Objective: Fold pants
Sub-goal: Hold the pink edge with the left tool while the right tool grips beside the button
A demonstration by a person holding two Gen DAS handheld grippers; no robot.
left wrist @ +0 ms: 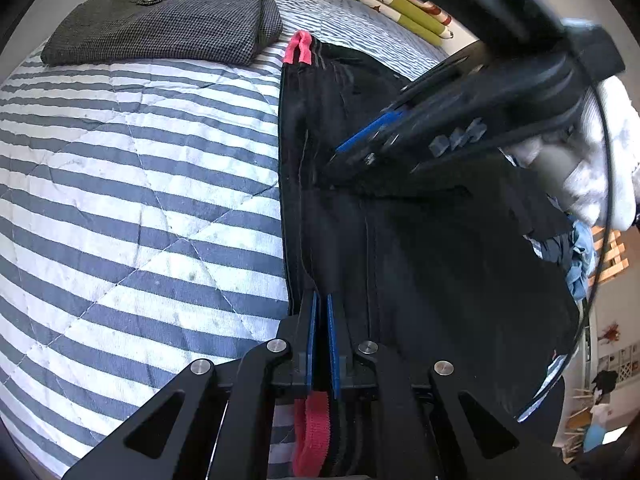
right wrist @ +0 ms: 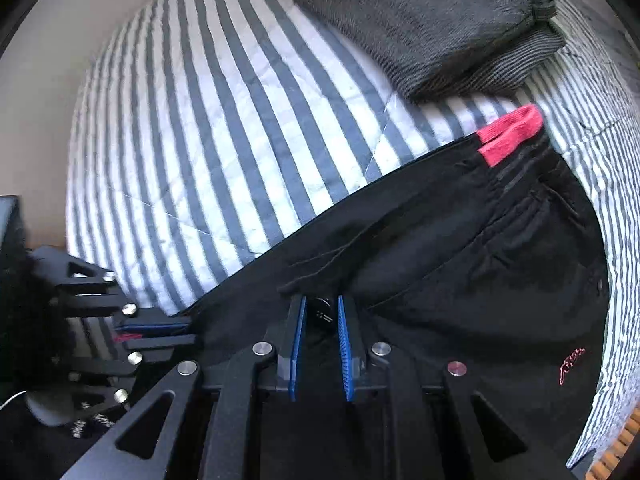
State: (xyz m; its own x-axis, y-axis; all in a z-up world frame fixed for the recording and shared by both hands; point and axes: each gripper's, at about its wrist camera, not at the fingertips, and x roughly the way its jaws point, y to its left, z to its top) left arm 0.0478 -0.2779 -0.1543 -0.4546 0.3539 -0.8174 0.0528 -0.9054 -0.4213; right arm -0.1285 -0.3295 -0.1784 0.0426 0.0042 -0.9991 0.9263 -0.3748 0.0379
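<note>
The black pants with pink cuffs (right wrist: 460,248) lie along the striped quilt's (left wrist: 120,184) near edge. The left gripper (left wrist: 322,308) is clamped on their edge; the right gripper (right wrist: 322,312) pinches a fold. Lift both evenly, keeping the edges aligned.

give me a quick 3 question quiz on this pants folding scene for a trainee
1. True or false: the black pants lie on a striped quilt.
2. Which gripper is clamped on the pants edge with the pink trim?
A. left gripper
B. right gripper
C. neither
3. Fill in: the folded garment lying apart from the black pants is ____ in colour.

Key: 1 true. 2 A; its fingers are nearly closed on the fabric, with pink trim showing at their base. 3 grey.
</note>
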